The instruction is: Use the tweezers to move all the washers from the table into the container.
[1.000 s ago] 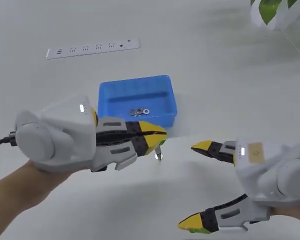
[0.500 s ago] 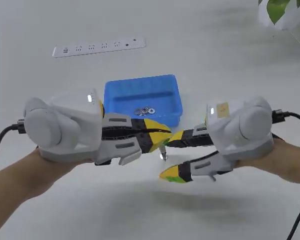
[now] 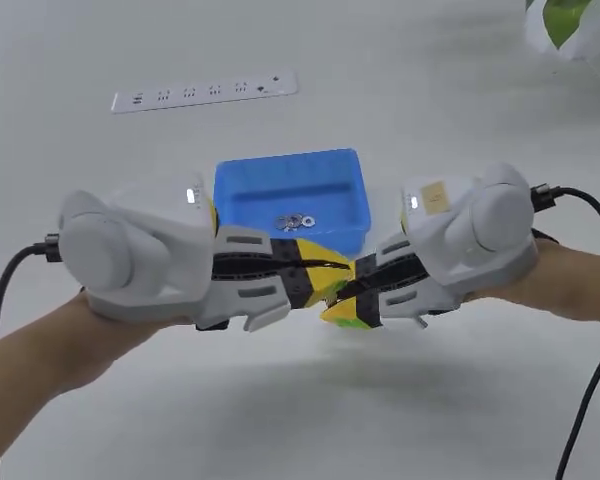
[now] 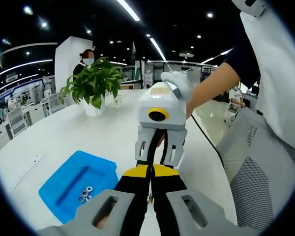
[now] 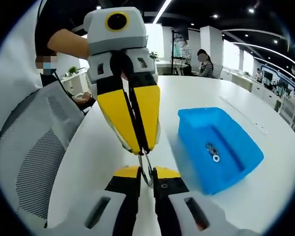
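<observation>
The blue container [image 3: 242, 196] sits on the white table [image 3: 430, 90] with a few washers [image 3: 296, 222] lying inside it. Just in front of it my two grippers meet tip to tip. My left gripper [image 3: 330, 274] is shut on the metal tweezers [image 5: 146, 168]. My right gripper [image 5: 147, 175] faces it and is shut on the tweezers' free end. In the right gripper view the left gripper's yellow jaws [image 5: 142, 147] come down from above, with the container [image 5: 236, 160] to the right. In the head view the tweezers are hidden between the jaws.
A white power strip [image 3: 205, 92] lies on the table beyond the container. A potted plant [image 3: 570, 22] stands at the far right corner. Cables [image 3: 590, 400] trail from both grippers. A grey mesh chair [image 4: 258, 167] is beside the table.
My right gripper swung in from the lower right, turned toward the left gripper and shut on the tweezers' tip. The left gripper kept hold of the tweezers.
</observation>
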